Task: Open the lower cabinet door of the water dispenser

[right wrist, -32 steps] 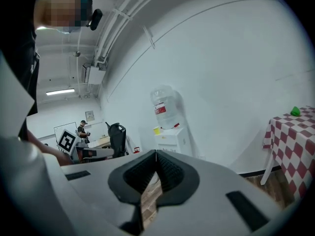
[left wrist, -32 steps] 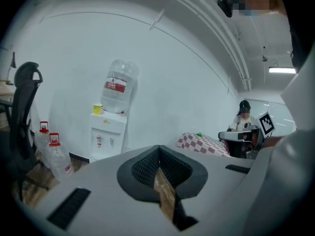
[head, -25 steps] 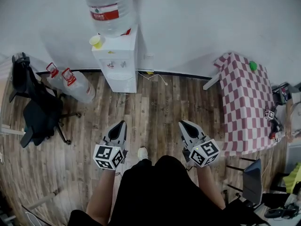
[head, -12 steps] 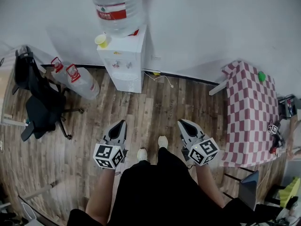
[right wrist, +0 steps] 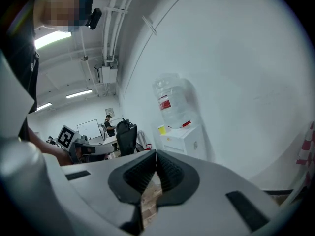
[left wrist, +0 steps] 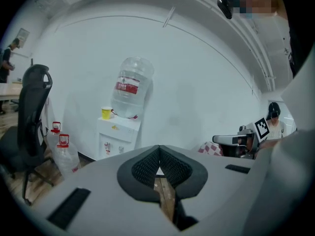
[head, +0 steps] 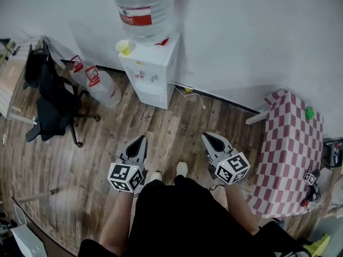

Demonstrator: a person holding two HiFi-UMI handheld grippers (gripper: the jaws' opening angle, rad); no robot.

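Ana: Since a second ago the water dispenser [head: 153, 71] has slid rightwards in the head view. The table [head: 292, 154] with the checked cloth has dropped toward the lower right corner. Two white shoes [head: 182, 168] now show where there was one.

Ben: And the tongs?

Ana: The left tongs [head: 141, 138] and right tongs [head: 207, 136] sit where they sat before in the head view. They are side by side over the wooden floor [head: 177, 119], both pointing toward the dispenser. Each gripper view shows its ribbed pads meeting tip to tip, fully closed with nothing between them.

Ben: Where is the lower cabinet door?

Ana: The lower cabinet door [head: 154, 98] is at the bottom of the dispenser's front, under the taps. It looks flush with the casing, though it is small in the head view. In the left gripper view the tongs' own body hides it. The dispenser stands against the white wall, well apart from both tongs.

Ben: What is around it?

Ana: A big water bottle [head: 144, 7] with a red label sits upside down on top. A yellow cup [head: 124, 47] stands on the top, just beside the bottle. Two spare bottles [head: 99, 84] with red handles are on the floor to the dispenser's left. Further left is a black office chair [head: 51, 98]. A small green thing [head: 309, 112] lies on the table's far end.
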